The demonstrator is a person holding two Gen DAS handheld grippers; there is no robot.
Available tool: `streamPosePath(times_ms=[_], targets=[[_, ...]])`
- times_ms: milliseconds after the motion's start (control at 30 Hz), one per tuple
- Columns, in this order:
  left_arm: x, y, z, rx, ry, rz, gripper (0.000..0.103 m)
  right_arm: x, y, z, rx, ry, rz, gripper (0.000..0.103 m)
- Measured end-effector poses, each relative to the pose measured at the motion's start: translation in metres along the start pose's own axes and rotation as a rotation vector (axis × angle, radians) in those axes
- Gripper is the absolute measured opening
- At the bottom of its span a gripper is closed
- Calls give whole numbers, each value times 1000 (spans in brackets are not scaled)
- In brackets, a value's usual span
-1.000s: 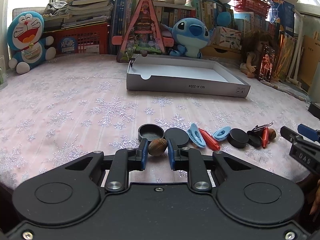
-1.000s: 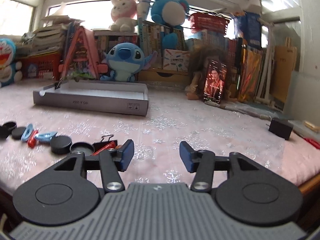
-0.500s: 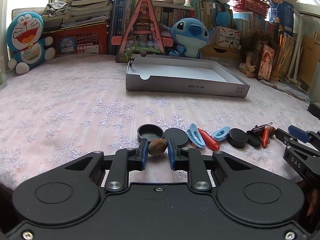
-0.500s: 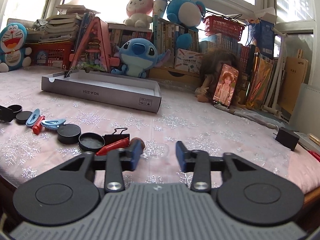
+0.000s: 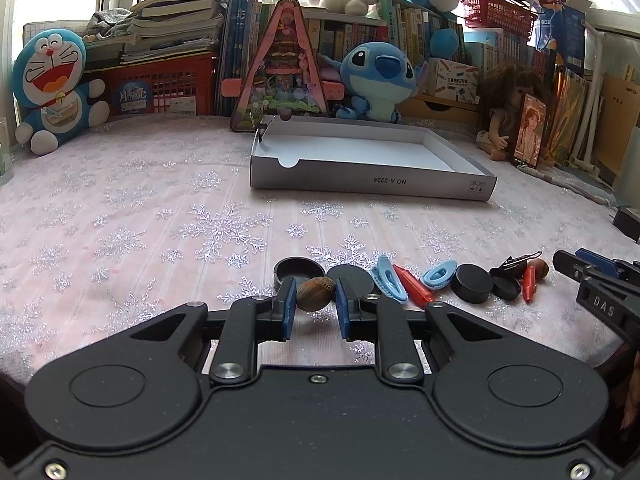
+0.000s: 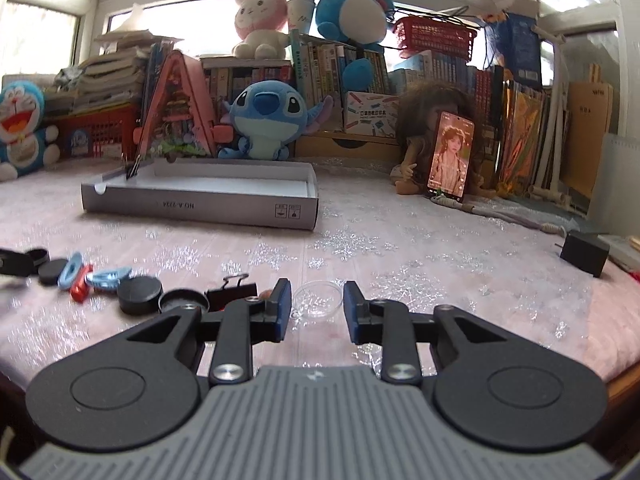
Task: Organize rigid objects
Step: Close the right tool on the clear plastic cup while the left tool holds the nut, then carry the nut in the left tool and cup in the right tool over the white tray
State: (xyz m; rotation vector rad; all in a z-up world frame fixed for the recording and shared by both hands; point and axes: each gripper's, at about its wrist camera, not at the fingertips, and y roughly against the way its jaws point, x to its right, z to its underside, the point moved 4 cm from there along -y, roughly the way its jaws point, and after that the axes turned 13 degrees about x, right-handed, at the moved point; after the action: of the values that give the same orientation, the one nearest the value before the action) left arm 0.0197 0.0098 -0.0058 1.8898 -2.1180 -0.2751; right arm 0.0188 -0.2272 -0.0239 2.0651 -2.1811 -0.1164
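We're barely started: left gripper (image 5: 316,307) pinches a brown nut (image 5: 315,299) just above the cloth, right gripper (image 6: 316,312) has just been closing around a clear round lid (image 6: 318,301), pads not visibly touching, and the cardboard tray (image 5: 368,182) looks nearly empty.

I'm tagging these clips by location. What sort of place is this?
Most likely a home room, perhaps a child's bedroom or study, by a window: plush toys such as the blue one, shelves crammed with books, and a snowflake-patterned cloth covering the work surface.
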Motion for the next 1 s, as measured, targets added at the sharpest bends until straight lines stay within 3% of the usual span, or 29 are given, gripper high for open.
streamPosePath(times_ms=[233,633,1000], targets=[[-1,-2,-9,6,4,23,20,9,-3,-8,-15,-71,-7,33],[-10,-29,-54,3,44,103,20,22,-32,-33,-69,-192,-35,33],[-3,-77,-92,-8,45,125,20,17,-71,-70,-67,-194,-100,33]])
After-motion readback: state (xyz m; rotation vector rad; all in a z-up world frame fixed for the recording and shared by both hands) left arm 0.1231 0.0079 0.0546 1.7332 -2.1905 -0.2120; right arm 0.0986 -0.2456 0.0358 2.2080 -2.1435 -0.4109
